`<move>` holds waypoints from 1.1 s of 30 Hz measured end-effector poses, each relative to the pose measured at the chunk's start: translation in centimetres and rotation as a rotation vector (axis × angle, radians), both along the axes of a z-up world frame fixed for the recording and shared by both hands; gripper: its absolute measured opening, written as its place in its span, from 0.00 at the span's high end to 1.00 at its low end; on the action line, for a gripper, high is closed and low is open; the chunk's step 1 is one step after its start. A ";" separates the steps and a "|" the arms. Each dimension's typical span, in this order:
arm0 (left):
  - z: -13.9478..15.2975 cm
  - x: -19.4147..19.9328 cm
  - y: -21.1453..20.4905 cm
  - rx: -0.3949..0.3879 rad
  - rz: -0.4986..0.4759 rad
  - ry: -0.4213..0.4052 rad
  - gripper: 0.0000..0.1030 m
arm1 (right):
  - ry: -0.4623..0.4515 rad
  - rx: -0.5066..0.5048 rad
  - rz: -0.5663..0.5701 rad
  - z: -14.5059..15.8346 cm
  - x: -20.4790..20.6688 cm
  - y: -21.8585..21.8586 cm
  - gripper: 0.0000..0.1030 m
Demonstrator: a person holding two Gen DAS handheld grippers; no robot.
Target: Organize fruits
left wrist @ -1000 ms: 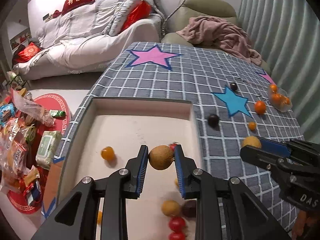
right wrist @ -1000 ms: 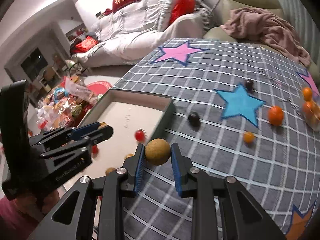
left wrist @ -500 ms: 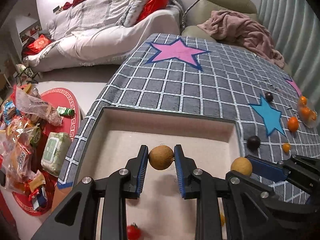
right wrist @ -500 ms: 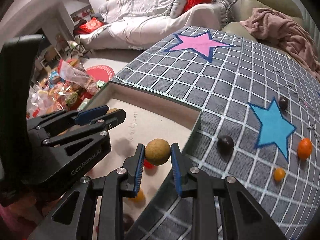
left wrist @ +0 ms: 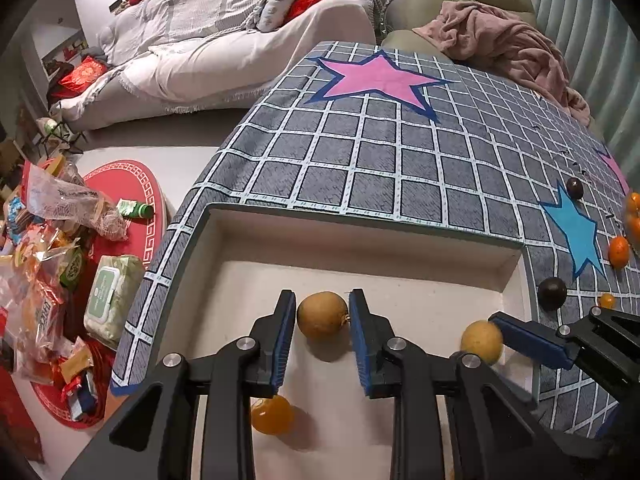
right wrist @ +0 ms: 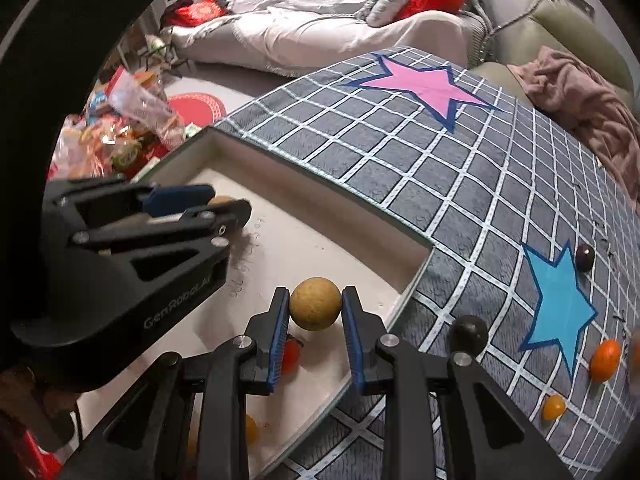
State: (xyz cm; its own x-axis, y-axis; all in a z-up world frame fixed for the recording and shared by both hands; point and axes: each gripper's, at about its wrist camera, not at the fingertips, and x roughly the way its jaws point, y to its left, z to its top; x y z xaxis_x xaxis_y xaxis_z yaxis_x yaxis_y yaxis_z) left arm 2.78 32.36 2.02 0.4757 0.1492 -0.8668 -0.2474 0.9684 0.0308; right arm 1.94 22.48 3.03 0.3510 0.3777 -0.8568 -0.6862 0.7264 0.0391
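Observation:
My left gripper [left wrist: 322, 316] is shut on a tan round fruit [left wrist: 322, 314] and holds it above the floor of the shallow white box [left wrist: 360, 248]. My right gripper [right wrist: 314, 308] is shut on a second tan round fruit [right wrist: 315, 309] over the box's right part [right wrist: 304, 184]; it shows in the left wrist view [left wrist: 482, 340] too. An orange fruit [left wrist: 272, 414] and a red one [right wrist: 290, 354] lie in the box. Dark fruits [right wrist: 468, 330] [right wrist: 585, 257] and orange fruits [right wrist: 605, 354] [right wrist: 554, 406] lie on the checked cloth.
The box is set at the near left of the grey checked tablecloth [left wrist: 400, 152] with pink and blue stars. Snack bags and a wipes pack [left wrist: 108, 296] lie on the floor to the left. A sofa [left wrist: 240, 40] and a chair with a pink blanket [left wrist: 500, 40] stand behind.
Both grippers have moved further over the box with their fruits still held. The right gripper now hangs inside the box's right edge.

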 end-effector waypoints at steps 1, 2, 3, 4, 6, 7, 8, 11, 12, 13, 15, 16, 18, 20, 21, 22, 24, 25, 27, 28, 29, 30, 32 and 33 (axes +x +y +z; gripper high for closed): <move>0.0 0.0 0.1 0.003 0.005 -0.002 0.34 | -0.001 0.007 0.009 0.1 -0.1 0.0 0.61; 0.1 -0.3 0.2 0.015 0.020 -0.020 0.25 | -0.008 0.016 0.022 0.4 -0.4 0.1 0.48; 0.4 -0.7 0.3 0.026 0.033 -0.045 0.25 | -0.023 0.013 0.026 0.6 -0.6 0.2 0.32; 0.4 -0.8 0.4 0.026 0.033 -0.048 0.25 | -0.039 0.014 0.035 0.9 -0.9 0.2 0.28; 0.5 -0.9 0.6 0.020 0.029 -0.040 0.25 | -0.061 0.005 0.042 1.4 -1.4 0.3 0.24; 0.7 -1.1 0.7 0.027 0.036 -0.038 0.25 | -0.066 0.003 0.042 1.6 -1.6 0.3 0.24; 0.8 -1.3 0.9 0.034 0.044 -0.038 0.25 | -0.070 0.004 0.039 1.8 -1.7 0.2 0.23; 1.2 -2.4 1.3 0.027 0.061 -0.041 0.20 | -0.072 0.010 0.009 2.7 -1.9 -0.5 0.18; 1.4 -2.7 1.4 0.022 0.064 -0.044 0.13 | -0.057 0.012 -0.004 2.9 -1.9 -0.9 0.13; 1.6 -3.3 1.6 0.012 0.073 -0.054 0.00 | -0.043 0.012 -0.013 3.0 -1.9 -1.1 0.12; 2.1 -4.4 1.7 0.000 0.080 -0.075 0.00 | -0.002 0.016 -0.026 3.3 -2.1 -1.6 0.06; 2.3 -4.9 1.7 -0.006 0.078 -0.075 0.00 | 0.014 0.017 -0.029 3.3 -2.2 -1.7 0.01; 2.5 -5.8 1.8 -0.020 0.083 -0.068 0.00 | 0.039 0.005 -0.024 3.5 -2.7 -1.8 0.00; 2.5 -6.8 1.8 -0.055 0.083 -0.053 0.00 | 0.045 -0.015 -0.009 3.7 -3.5 -1.7 0.00; 2.5 -7.2 1.8 -0.065 0.082 -0.047 0.00 | 0.038 -0.035 0.005 3.7 -4.0 -1.5 0.00; 2.5 -7.7 1.7 -0.073 0.079 -0.038 0.00 | 0.033 -0.052 0.016 3.7 -4.5 -1.4 0.00; 2.5 -8.8 1.4 -0.069 0.082 -0.033 0.00 | 0.029 -0.083 0.041 3.7 -5.6 -1.2 0.00; 2.5 -9.4 1.2 -0.062 0.086 -0.027 0.00 | 0.033 -0.094 0.049 3.7 -6.0 -1.1 0.00; 2.5 -10.3 1.0 -0.056 0.093 -0.018 0.00 | 0.040 -0.118 0.058 3.5 -6.7 -1.2 0.00; 2.6 -10.9 0.9 -0.049 0.102 -0.012 0.00 | 0.039 -0.130 0.058 3.4 -7.0 -1.2 0.00; 2.6 -11.3 0.8 -0.044 0.106 -0.009 0.00 | 0.039 -0.137 0.056 3.4 -7.2 -1.4 0.00; 2.7 -11.6 0.8 -0.037 0.109 -0.007 0.00 | 0.042 -0.141 0.050 3.4 -7.5 -1.6 0.00; 2.9 -12.5 0.7 -0.007 0.119 -0.004 0.00 | 0.053 -0.140 0.039 3.4 -7.7 -2.0 0.00; 3.0 -12.9 0.6 0.004 0.123 -0.006 0.00 | 0.057 -0.140 0.028 3.4 -7.7 -2.4 0.00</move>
